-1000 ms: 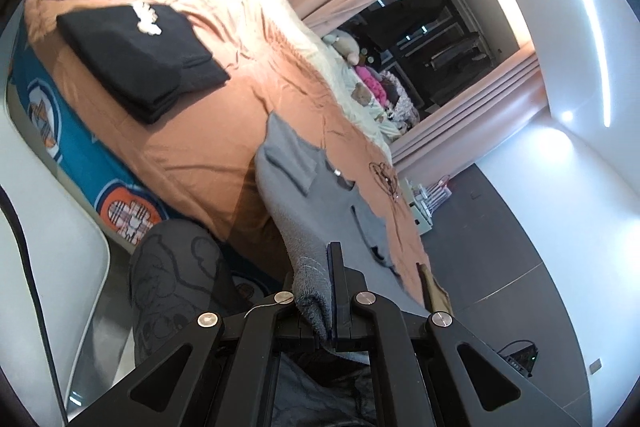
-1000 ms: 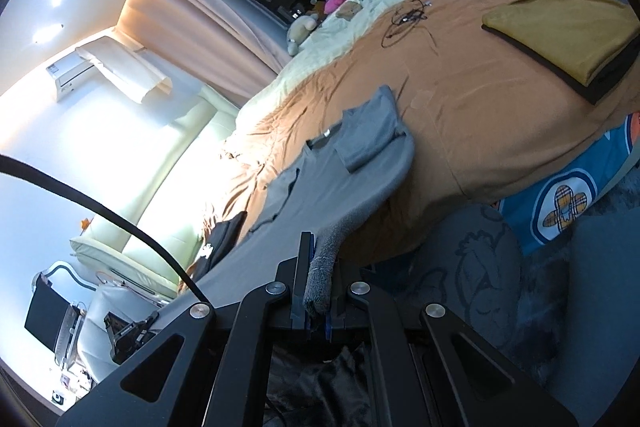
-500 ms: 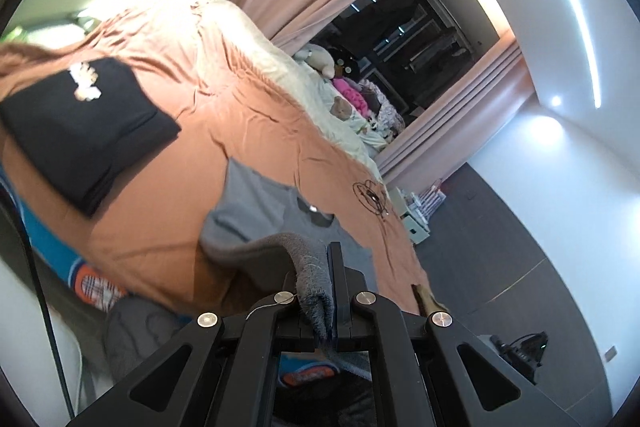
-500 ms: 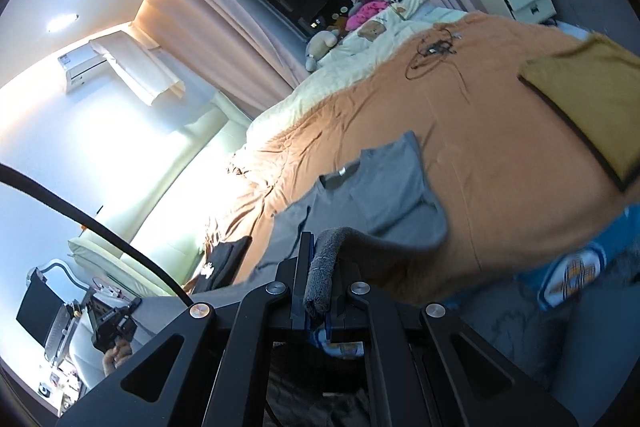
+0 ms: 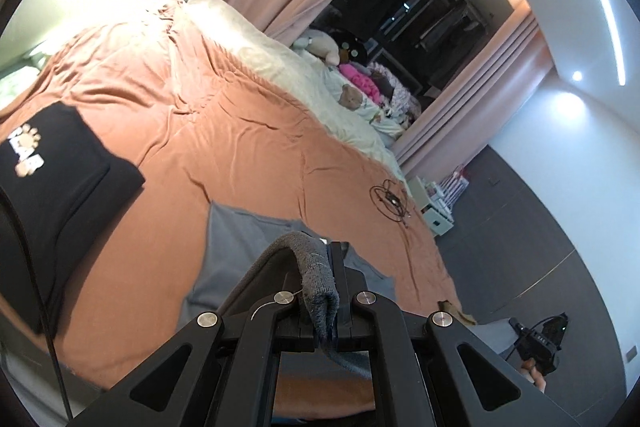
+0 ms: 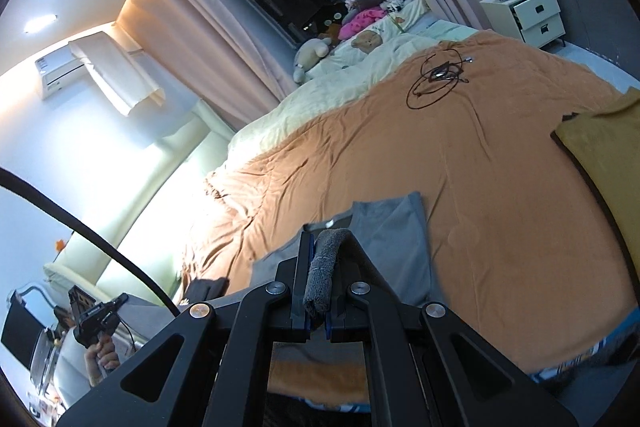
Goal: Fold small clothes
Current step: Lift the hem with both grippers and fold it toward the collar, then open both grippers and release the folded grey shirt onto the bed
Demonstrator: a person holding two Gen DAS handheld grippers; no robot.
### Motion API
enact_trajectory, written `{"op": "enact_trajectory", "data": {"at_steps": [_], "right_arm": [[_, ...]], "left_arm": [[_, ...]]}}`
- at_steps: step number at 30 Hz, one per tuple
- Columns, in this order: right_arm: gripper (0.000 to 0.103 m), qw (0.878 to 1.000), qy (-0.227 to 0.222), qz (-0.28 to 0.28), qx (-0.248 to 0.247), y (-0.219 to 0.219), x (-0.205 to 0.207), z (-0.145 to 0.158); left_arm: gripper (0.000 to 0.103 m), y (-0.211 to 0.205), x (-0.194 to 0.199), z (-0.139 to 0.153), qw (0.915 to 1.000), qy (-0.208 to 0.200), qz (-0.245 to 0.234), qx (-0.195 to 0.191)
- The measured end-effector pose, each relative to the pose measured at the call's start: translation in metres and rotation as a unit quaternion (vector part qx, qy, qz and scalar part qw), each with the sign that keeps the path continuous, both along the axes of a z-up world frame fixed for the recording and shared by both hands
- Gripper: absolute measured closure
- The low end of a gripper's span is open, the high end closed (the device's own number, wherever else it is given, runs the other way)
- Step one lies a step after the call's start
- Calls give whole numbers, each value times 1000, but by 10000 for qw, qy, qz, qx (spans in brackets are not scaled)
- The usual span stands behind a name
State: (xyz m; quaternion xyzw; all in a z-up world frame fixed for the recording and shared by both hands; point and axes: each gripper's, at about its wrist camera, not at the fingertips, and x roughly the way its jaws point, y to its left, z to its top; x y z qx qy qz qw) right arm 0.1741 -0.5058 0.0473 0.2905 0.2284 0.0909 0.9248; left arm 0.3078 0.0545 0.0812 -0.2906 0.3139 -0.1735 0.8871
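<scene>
a: both my claws have carried the grey shirt's hem forward since a second ago. back then the cloth hung off the bed edge toward me, and now the hem arches over the shirt's own body.

b: where's the grey shirt (image 5: 236,247) sitting?

a: flat on the orange bedspread (image 5: 240,147), near the edge closest to me, collar end pointing to twelve o'clock. the lifted hem curls up and back into my jaws.

b: left claw?

a: my left gripper (image 5: 326,291) is pinched tight on a thick roll of the grey fabric, jaws together around it. in the other view my right gripper (image 6: 320,279) is clamped on the same hem the same way.

b: what else is on the bed?

a: from the left camera, a folded black garment (image 5: 60,179) at nine o'clock, well apart from the shirt. a coiled black cable (image 5: 390,197) at about two o'clock. from the right camera, a folded mustard garment (image 6: 604,155) at three o'clock. stuffed toys (image 6: 316,53) are piled at twelve, by the pink curtain (image 6: 208,35).
</scene>
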Motion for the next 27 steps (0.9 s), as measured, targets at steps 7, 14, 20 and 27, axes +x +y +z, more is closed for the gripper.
{"op": "enact_trajectory", "data": {"at_steps": [7, 14, 20, 27], "right_arm": [[103, 9996, 271, -64, -59, 10, 60, 1], [103, 9978, 650, -95, -39, 9, 121, -5], [103, 9942, 1056, -183, -2, 7, 179, -26], [103, 9872, 1562, -314, 1, 5, 236, -61]], "left_arm": [[100, -5, 63, -19, 9993, 298, 95, 196], [100, -12, 120, -49, 9966, 747, 163, 301], [100, -17, 171, -91, 9914, 1229, 156, 416], [100, -24, 222, -146, 9830, 1743, 157, 564]]}}
